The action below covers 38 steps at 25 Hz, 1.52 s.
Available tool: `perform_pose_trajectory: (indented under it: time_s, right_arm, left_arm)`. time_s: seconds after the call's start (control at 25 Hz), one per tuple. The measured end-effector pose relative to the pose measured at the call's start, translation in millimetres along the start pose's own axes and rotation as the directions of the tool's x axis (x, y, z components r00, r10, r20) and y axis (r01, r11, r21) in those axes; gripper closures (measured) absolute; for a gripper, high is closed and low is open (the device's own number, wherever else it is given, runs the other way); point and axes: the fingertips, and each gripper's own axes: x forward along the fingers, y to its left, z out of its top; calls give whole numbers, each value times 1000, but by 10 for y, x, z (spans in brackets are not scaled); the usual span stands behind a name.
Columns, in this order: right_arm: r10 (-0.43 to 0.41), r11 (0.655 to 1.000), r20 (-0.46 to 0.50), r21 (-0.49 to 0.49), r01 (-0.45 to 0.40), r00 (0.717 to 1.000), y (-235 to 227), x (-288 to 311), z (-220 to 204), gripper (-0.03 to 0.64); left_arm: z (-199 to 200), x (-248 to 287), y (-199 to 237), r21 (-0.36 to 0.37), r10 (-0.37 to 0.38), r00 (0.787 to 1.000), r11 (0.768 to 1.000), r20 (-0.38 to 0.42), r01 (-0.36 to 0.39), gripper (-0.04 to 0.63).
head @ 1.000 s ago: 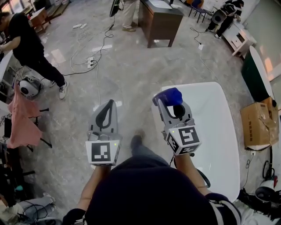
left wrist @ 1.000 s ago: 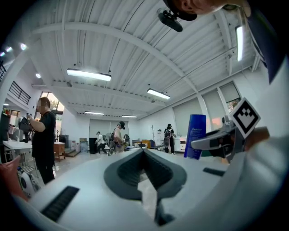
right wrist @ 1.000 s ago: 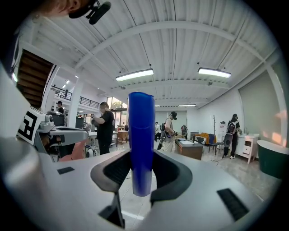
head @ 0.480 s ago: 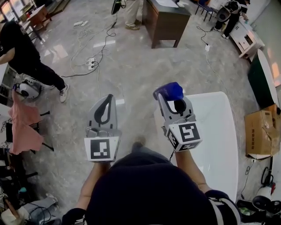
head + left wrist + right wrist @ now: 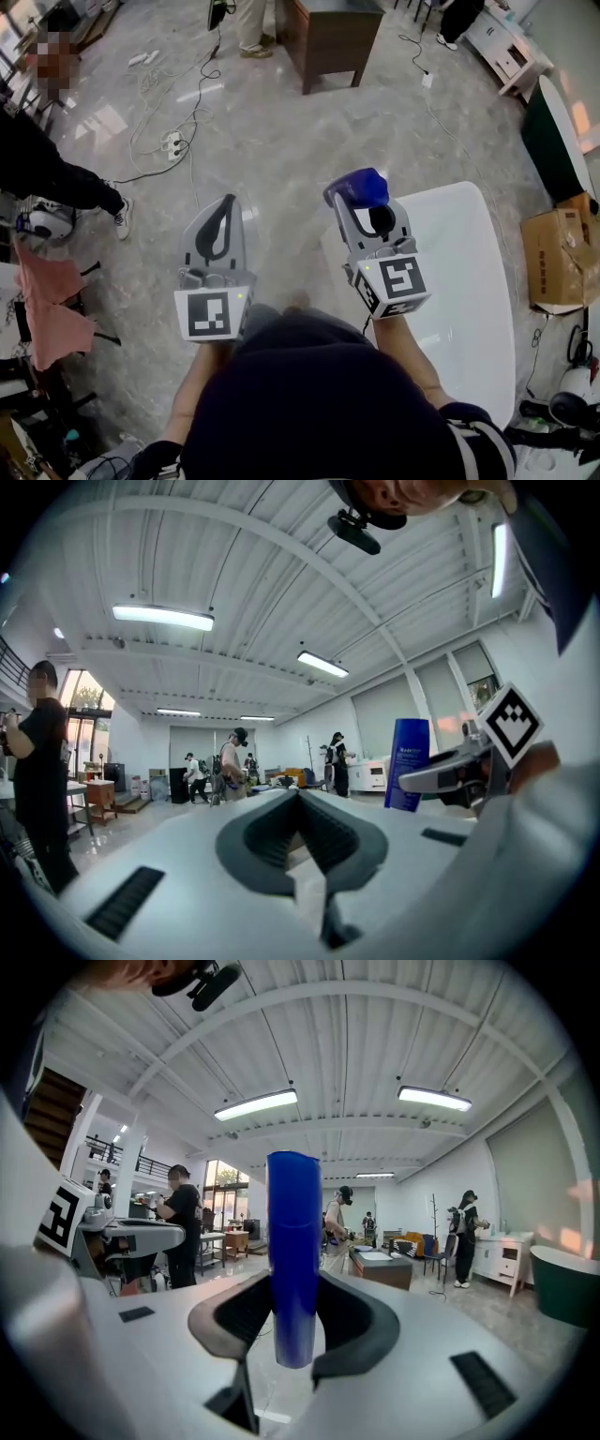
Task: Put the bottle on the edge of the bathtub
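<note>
A blue bottle (image 5: 356, 187) stands upright in my right gripper (image 5: 355, 202), which is shut on it. In the head view it hangs over the left rim of the white bathtub (image 5: 464, 253), near the tub's far end. The right gripper view shows the bottle (image 5: 293, 1251) as a tall blue column clamped between the jaws of that gripper (image 5: 293, 1290). My left gripper (image 5: 227, 201) is shut and holds nothing, above the marble floor left of the tub. From the left gripper (image 5: 298, 795) view, the bottle (image 5: 408, 764) shows to the right.
A dark wooden desk (image 5: 323, 37) stands ahead. Cables and a power strip (image 5: 173, 142) lie on the floor at left, near a person (image 5: 47, 173). A cardboard box (image 5: 553, 258) and a dark green tub (image 5: 553, 141) are beyond the white bathtub at right.
The floor scene has slid in the head view as the person moves. Both grippers keep almost the same place in view, and the bottle stays held in the right one.
</note>
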Motion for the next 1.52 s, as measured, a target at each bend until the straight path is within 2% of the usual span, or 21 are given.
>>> perform_pose_trajectory:
  time_s: [0.16,0.32,0.44,0.56,0.76,1.0,1.24,1.52]
  right_arm:
    - [-108,994,-14,10,108,994,-347,-108,-86,456]
    - [-236,971,-37,29,237,971,-759,-339,-174,456]
    - [-344,937,-45,43,346,938,-1068,-617,-234,456]
    - [-466,882,-67,40,469,882,-1350,-949,-323,456]
    - [-601,797,-88,4,604,794,-1681,-1300,-416,457]
    - [-735,670,-119,22,742,667,-1850,-1378,-487,457]
    - [-817,556,-156,40,831,554,-1989,-1142,-491,456]
    - [-886,424,-180,51,904,426,-1931,-805,-358,457]
  left_arm:
    - [-79,314,-158,24,-89,996,996,-1,89,594]
    - [-26,664,-451,35,-201,979,979,24,200,594]
    - [32,920,-764,43,-298,954,954,34,297,594]
    - [113,1169,-1166,58,-411,910,911,45,408,594]
    - [168,1481,-1758,79,-569,820,821,54,565,594]
    - [165,1889,-2091,109,-738,672,674,61,731,594]
    - [199,2331,-2188,105,-845,532,535,53,838,594]
    - [193,2708,-2072,97,-927,373,376,42,922,594]
